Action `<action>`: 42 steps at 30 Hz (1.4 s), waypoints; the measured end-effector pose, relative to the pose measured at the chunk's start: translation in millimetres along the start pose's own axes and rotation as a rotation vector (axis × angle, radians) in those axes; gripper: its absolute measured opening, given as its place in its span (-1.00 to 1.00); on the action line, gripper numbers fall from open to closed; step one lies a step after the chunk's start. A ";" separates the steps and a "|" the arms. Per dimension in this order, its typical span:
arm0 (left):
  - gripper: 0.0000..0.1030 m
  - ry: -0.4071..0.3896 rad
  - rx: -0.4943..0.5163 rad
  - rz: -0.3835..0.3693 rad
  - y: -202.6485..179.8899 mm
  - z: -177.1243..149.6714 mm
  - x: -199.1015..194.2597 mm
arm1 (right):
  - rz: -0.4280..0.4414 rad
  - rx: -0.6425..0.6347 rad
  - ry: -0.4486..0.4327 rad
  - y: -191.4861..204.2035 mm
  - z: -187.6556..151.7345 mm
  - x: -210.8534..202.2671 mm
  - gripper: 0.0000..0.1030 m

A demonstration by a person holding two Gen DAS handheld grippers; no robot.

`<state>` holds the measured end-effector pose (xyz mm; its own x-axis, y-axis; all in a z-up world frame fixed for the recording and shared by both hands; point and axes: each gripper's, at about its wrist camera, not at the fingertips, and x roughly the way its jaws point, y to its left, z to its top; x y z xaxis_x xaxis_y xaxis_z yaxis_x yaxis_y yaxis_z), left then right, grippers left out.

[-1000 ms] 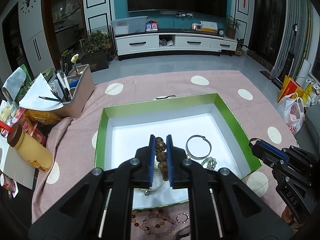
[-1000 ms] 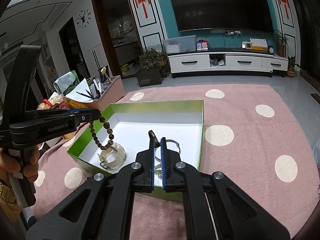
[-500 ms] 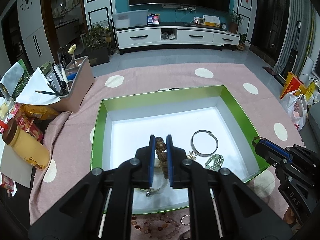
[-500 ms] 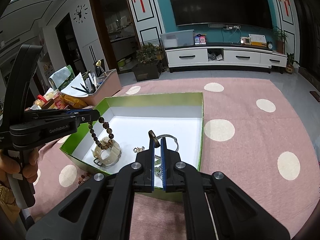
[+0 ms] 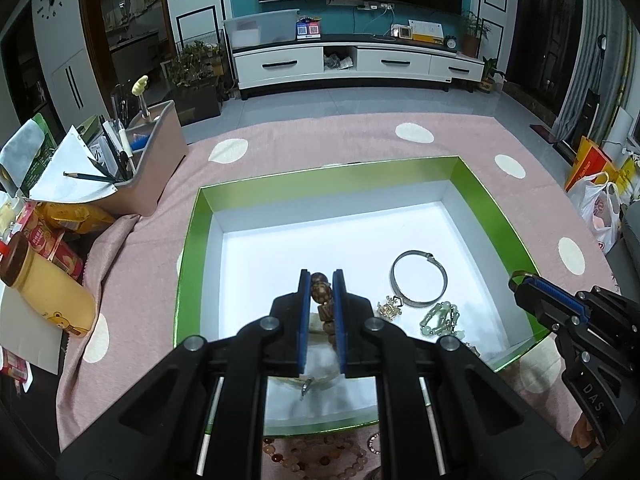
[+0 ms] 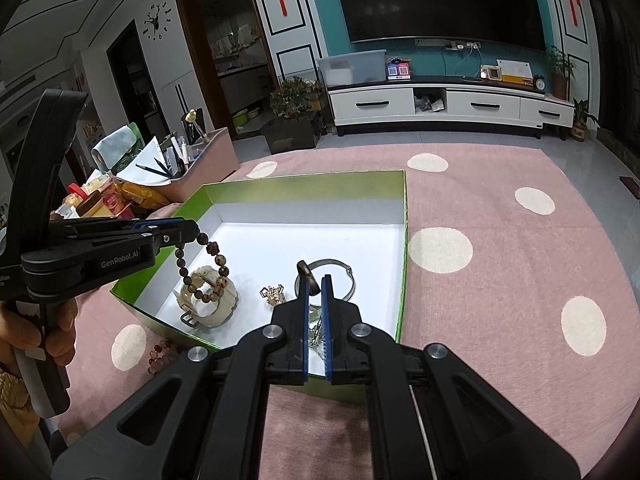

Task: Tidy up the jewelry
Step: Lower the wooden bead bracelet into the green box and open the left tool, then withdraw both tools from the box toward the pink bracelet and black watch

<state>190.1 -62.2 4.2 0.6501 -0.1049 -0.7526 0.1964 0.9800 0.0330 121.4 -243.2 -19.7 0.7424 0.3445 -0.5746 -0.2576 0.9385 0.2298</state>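
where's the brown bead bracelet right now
The brown bead bracelet hangs from the shut left gripper, at left in the right wrist view, dangling over the pale bangle inside the green box.

Pink tablecloth (image 5: 320,152) w/ cream dots. At its left edge: beige desk organiser (image 5: 156,168) holding pens + papers, snack packets (image 5: 52,236), yellow bottle (image 5: 44,292) w/ brown cap, lying tilted. Bkgd: white TV cabinet (image 6: 448,106), dark TV (image 6: 440,0), potted plants (image 6: 294,98), wall clock (image 6: 158,22).
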 end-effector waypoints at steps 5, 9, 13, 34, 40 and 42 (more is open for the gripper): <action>-0.80 0.008 0.004 -0.002 -1.1 -0.9 4.3 | -0.002 -0.002 0.012 1.5 0.3 4.5 -0.90; -0.80 0.018 0.005 0.000 -0.4 -1.2 9.1 | -0.007 -0.004 0.024 1.9 -0.1 9.4 -0.90; -0.80 0.032 -0.003 0.001 2.9 -2.0 14.9 | -0.016 -0.003 0.036 2.2 -0.1 14.1 -0.90; 0.50 0.018 0.003 0.003 -0.1 -3.8 -3.1 | -0.030 0.058 -0.011 -2.1 -2.6 -10.3 -0.08; 0.76 0.011 0.001 0.001 0.0 -8.6 -17.6 | -0.045 0.066 -0.038 2.5 -5.2 -29.5 0.24; 0.81 0.010 -0.005 -0.003 1.0 -10.8 -22.9 | -0.050 0.067 -0.045 3.6 -6.8 -35.6 0.32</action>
<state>167.5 -57.0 14.4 0.6419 -0.1060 -0.7595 0.1945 0.9805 0.0276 89.8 -251.9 -3.7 0.7807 0.2942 -0.5514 -0.1783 0.9504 0.2547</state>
